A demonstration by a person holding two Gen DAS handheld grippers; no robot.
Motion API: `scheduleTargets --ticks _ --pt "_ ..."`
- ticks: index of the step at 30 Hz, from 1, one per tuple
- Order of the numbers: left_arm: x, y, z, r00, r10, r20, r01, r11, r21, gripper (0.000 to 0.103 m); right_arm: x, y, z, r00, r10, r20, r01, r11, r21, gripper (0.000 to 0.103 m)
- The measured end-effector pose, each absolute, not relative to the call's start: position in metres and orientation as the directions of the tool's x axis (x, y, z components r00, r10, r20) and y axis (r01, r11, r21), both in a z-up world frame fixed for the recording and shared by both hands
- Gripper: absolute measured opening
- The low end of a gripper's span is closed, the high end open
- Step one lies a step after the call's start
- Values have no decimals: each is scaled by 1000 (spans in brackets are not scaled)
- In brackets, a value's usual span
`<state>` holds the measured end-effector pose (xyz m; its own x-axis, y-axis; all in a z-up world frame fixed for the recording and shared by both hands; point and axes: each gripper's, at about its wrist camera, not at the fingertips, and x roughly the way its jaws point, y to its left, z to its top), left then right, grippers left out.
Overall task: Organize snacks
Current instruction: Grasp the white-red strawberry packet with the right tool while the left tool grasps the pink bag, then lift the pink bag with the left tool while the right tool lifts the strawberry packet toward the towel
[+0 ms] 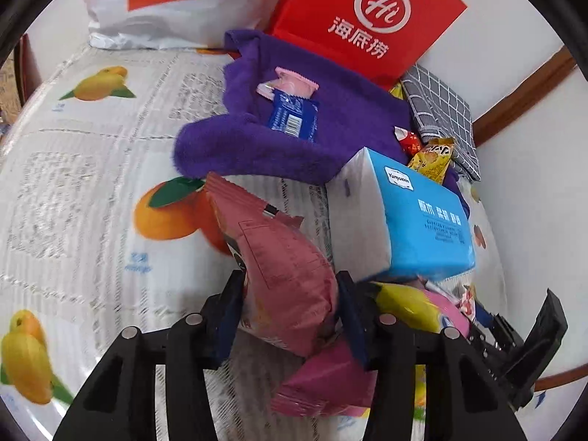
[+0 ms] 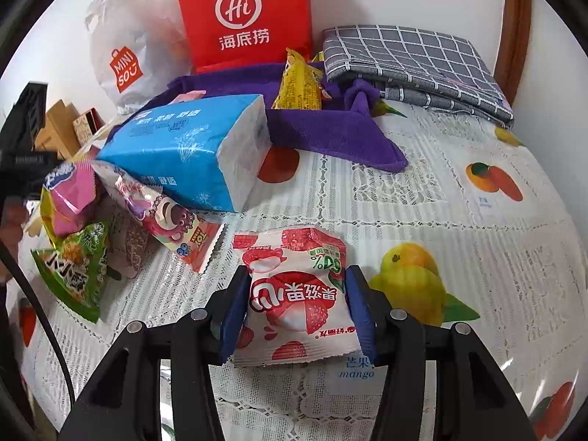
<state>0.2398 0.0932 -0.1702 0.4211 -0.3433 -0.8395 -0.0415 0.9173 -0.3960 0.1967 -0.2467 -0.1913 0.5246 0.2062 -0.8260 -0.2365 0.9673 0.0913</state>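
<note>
My left gripper (image 1: 290, 312) is shut on a pink snack packet (image 1: 279, 272) and holds it above the table. A purple towel (image 1: 294, 136) lies ahead with a blue snack bar (image 1: 294, 117) and a small pink packet (image 1: 288, 84) on it. My right gripper (image 2: 294, 308) is shut on a white and red lychee jelly packet (image 2: 294, 294) just above the tablecloth. In the right wrist view the purple towel (image 2: 330, 132) carries a yellow snack packet (image 2: 299, 84). A pile of snacks lies at the left: a Lotso bear packet (image 2: 165, 220), a green packet (image 2: 77, 272), a pink packet (image 2: 70, 198).
A blue tissue pack (image 2: 187, 150) lies between the pile and the towel; it also shows in the left wrist view (image 1: 411, 220). A red Haidilao bag (image 2: 242, 18) and a white Miniso bag (image 2: 128, 58) stand against the wall. A folded grey checked cloth (image 2: 415, 62) lies at the back right.
</note>
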Motion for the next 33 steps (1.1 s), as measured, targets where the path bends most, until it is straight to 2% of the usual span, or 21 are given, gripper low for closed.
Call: scheduleTargets --ticks 10,13,17,20,25,33 --pt "182 122 -161 429 -345 -835 -47 914 -402 46 196 -245 -193 526 199 -827 -240 968 80 53" --pt "176 122 -166 424 -306 -853 -53 931 -361 47 196 -244 -193 525 194 -829 -242 968 73 54" --pt "183 122 -167 452 -283 -846 -61 936 -346 59 198 -243 -193 525 187 -830 -245 967 63 54" --pt "191 123 -170 465 -285 -838 -78 930 -360 60 198 -243 -192 523 192 -830 -245 967 69 54" --pt "187 124 -176 470 -278 -838 -97 927 -362 44 198 -243 -192 523 193 -830 -246 967 70 55" --pt "165 119 -159 506 -267 -820 -71 935 -348 42 199 -244 -193 523 196 -829 -247 966 73 55"
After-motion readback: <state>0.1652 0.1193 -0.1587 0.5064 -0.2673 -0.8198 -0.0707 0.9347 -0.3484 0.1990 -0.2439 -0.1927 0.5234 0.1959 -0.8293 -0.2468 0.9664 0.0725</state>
